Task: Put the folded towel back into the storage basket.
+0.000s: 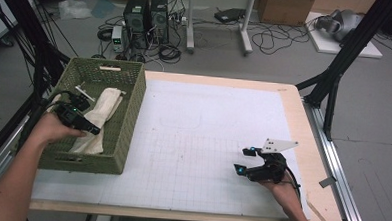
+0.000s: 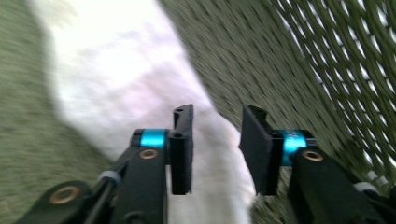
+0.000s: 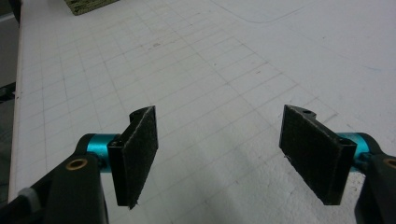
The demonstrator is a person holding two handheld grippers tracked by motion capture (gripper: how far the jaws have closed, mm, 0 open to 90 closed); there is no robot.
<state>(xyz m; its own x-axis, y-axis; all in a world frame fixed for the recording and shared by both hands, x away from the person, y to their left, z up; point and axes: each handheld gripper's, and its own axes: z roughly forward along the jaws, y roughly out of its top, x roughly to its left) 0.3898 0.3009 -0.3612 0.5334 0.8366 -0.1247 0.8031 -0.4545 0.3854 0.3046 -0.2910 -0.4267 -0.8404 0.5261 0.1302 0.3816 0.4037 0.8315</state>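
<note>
Cloth (image 1: 99, 117), white and rolled into a long bundle, lies inside the green woven basket (image 1: 128, 117) at the table's nine o'clock edge in the high view. Its long axis runs from about one o'clock, near the basket's far side, down to seven o'clock at the near wall; the far end is narrower and squared off, the near end spreads wider. A small metal piece (image 1: 84, 92) lies beside the cloth's far end, at about eleven o'clock from it; what it is cannot be told.

Left gripper (image 1: 86, 124) is held over the basket, above the cloth's middle, pointing toward three o'clock. In the left gripper view its jaws stand partly apart with a clear gap; the cloth (image 2: 121, 79) passes beneath and between them, blurred, and whether either pad touches it cannot be told. Nothing is clamped.

Right gripper (image 1: 246, 160) rests over the white gridded table mat (image 1: 208, 136) at about five o'clock of the table, well apart from the basket, pointing toward nine o'clock. In the right gripper view its jaws stand wide apart, with bare mat (image 3: 219, 84) between them and nothing held.
</note>
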